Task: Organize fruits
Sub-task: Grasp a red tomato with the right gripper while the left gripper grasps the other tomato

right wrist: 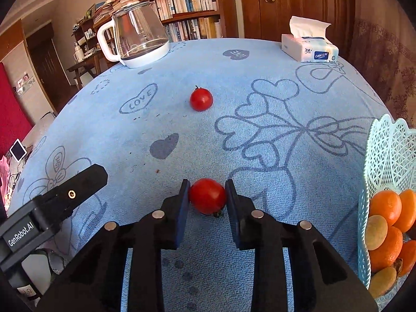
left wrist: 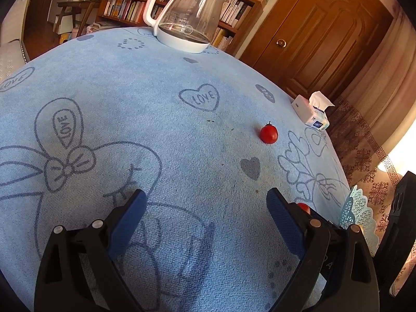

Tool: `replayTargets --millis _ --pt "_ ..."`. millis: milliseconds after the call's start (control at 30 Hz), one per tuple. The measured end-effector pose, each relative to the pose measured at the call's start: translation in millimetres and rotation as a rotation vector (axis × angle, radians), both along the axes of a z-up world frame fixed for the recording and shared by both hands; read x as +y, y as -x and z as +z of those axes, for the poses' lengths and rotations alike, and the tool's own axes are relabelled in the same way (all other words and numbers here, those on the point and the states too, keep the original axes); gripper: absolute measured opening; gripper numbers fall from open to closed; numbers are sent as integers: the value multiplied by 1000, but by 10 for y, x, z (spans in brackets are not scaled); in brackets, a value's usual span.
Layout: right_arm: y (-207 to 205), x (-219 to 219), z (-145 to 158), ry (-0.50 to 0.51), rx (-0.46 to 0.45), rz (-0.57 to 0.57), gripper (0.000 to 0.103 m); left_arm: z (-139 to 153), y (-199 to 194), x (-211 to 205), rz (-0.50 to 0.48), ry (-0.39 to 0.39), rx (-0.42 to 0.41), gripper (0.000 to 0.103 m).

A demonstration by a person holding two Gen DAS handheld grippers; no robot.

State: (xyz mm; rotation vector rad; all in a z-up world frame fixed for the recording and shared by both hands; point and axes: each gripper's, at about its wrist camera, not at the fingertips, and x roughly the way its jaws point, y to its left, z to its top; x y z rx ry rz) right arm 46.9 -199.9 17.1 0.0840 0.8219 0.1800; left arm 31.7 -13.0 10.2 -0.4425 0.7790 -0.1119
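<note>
- My right gripper (right wrist: 207, 196) is clamped on a cherry tomato (right wrist: 207, 195) resting on the blue tablecloth (right wrist: 260, 98); both pads touch its sides.
- My left gripper (left wrist: 206, 217) stands wide apart above the cloth, holding nothing.
- A second cherry tomato (right wrist: 201, 99) lies farther out, well apart from both grippers.
- The light-blue basket (right wrist: 384, 156) at my right holds oranges (right wrist: 384, 206).

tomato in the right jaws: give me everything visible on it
The near tomato is small, round, glossy red, with a dark bit of stem showing at its lower edge. It rests on the blue cloth, the right gripper shut on it, pads pressing both flanks. It is intact and sits well left of the basket.
</note>
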Motion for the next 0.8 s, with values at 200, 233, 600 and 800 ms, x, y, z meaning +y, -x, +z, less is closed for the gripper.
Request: replayTargets --millis 200,233,600,800 --pt "57 -26 20 0 -49 -23 28 7 -63 -67 -4 -43 15 93" --pt "72 -20 30 2 -61 -22 28 14 -80 -89 -6 -55 19 93" --pt "72 -141 16 -76 -62 -37 28 276 -531 -319 -45 -167 6 92" --pt "65 -169 12 -99 -54 -40 28 210 -990 -515 -167 -113 91 70"
